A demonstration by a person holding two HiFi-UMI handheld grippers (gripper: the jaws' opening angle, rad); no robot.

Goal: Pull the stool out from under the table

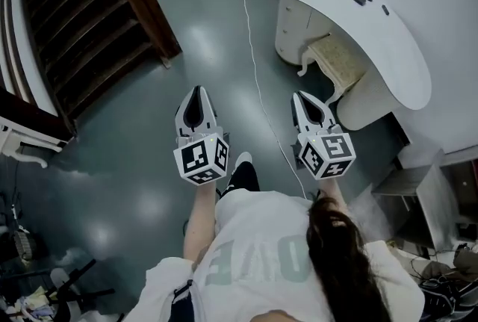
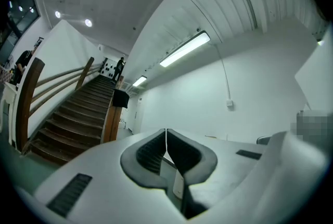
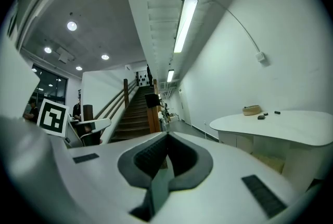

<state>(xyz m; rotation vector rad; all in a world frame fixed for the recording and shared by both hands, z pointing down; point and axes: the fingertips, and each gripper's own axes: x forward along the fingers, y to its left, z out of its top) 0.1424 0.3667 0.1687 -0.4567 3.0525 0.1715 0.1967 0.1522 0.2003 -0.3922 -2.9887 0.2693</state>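
Head view: the left gripper (image 1: 197, 91) and right gripper (image 1: 302, 96) are held side by side above the grey floor (image 1: 149, 186), both pointing forward. The stool (image 1: 337, 59) sits tucked under the curved white table (image 1: 407, 59), ahead and to the right of the right gripper, well apart from it

Left gripper view: jaws pressed together, empty, with stairs (image 2: 73, 114) beyond

Right gripper view: jaws together and empty; the table stands to the right with the stool beneath it

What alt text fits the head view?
Seen from above, a person holds the left claw and right claw, both shut and empty, over a grey floor, short of a stool tucked under a curved white table. Wooden stairs at upper left.
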